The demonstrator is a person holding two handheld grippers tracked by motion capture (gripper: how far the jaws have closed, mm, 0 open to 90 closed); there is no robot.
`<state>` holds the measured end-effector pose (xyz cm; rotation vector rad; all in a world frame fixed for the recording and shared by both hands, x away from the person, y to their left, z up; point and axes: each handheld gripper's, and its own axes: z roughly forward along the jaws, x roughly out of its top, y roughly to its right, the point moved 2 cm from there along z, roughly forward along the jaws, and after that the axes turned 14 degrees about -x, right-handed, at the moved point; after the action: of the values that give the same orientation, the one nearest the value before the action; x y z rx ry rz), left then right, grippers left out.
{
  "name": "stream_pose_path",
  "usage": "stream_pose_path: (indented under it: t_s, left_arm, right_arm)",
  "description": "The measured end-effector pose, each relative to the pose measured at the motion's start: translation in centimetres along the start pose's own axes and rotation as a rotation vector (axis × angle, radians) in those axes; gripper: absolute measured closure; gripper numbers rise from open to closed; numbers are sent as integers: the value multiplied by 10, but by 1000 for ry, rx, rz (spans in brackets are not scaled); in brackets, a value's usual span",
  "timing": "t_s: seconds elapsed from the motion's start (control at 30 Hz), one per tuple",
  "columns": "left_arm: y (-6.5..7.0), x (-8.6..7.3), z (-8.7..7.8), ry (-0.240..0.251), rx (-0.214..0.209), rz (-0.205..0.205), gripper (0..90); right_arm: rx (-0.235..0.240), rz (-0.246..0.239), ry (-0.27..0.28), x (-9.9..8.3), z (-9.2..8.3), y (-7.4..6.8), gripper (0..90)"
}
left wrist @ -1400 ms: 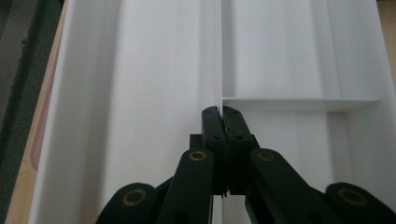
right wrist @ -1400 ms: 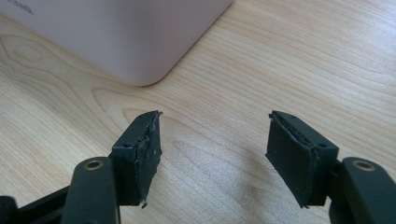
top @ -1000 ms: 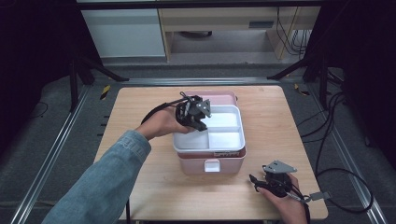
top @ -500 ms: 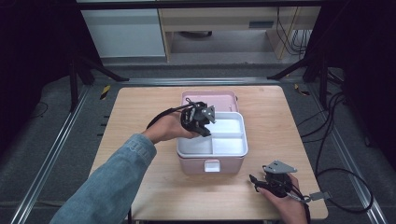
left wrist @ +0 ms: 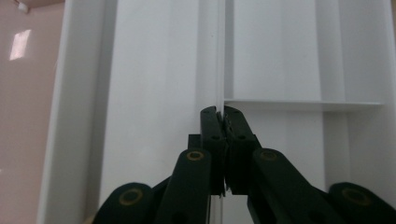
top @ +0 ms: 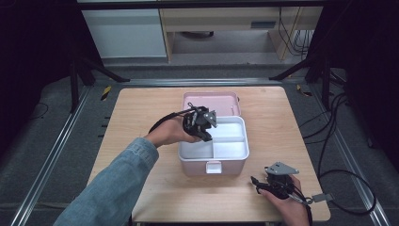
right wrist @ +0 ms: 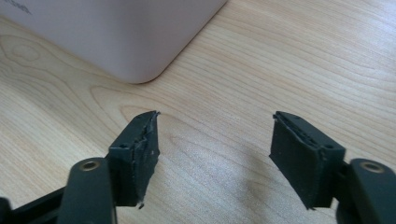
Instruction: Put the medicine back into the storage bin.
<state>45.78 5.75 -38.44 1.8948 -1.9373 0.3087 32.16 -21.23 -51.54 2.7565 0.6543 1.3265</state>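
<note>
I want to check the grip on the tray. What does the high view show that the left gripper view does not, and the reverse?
High view: the whole pink box on the wooden table, lid open behind, and a hand holding the left gripper over the white tray. Left gripper view: the jaws, just opening slightly, pads against the tray's thin divider between them. Both: the white tray in the pink box.

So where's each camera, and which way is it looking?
High view: overhead, looking down at the light wooden table; both forearms show.
Left gripper view: on the left claw, facing the white plastic divided tray; jaws, just easing open, pinch its divider.
Right gripper view: on the right claw, just opening wider, empty, facing the pink plastic box.
High and left share the tray.
</note>
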Motion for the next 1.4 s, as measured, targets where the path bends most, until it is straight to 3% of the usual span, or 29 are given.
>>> stream_pose_path:
  t_s: [0.13, 0.27, 0.4, 0.43, 0.6, 0.67, 0.8, 0.9, 1.0, 1.1, 1.2, 1.3, 1.4]
  left_arm:
    - [0, -3, -7, 35, 41, -27, 711]
    - [1, -8, -18, 77, 97, -72, 486]
    - [0, -15, -28, 114, 169, -133, 339]
    - [0, -17, -30, 129, 191, -156, 296]
    - [-4, -28, -42, 167, 269, -239, 181]
    - [-7, -34, -47, 207, 282, -299, 169]
    - [-13, -43, -56, 263, 335, -375, 150]
    - [-18, -49, -60, 280, 380, -414, 142]
    - [-23, -55, -63, 297, 430, -478, 156]
    - [-28, -59, -64, 311, 449, -511, 177]
    - [-35, -64, -65, 338, 460, -541, 178]
    - [-42, -68, -67, 388, 471, -566, 211]
    - [-51, -74, -67, 394, 491, -589, 244]
  right_arm:
    - [-8, 22, 12, 2, -1, 1, 253]
    - [-17, 58, 40, 13, -6, 3, 241]
    - [-26, 56, 60, 30, -10, 9, 290]
    - [-25, 57, 61, 36, -10, 12, 338]
    - [-21, 39, 29, 62, -4, 25, 429]
    - [-25, 45, 18, 74, 1, 33, 444]
    - [-3, 93, 4, 98, 14, 47, 441]
    - [-6, 110, 1, 117, 23, 56, 453]
    - [-21, 96, 6, 139, 27, 62, 481]
    - [-57, 58, 3, 162, 30, 66, 490]
    - [-61, 32, 8, 188, 34, 68, 501]
    - [-42, 26, 15, 211, 39, 68, 535]
    - [-15, 42, 14, 229, 49, 67, 581]
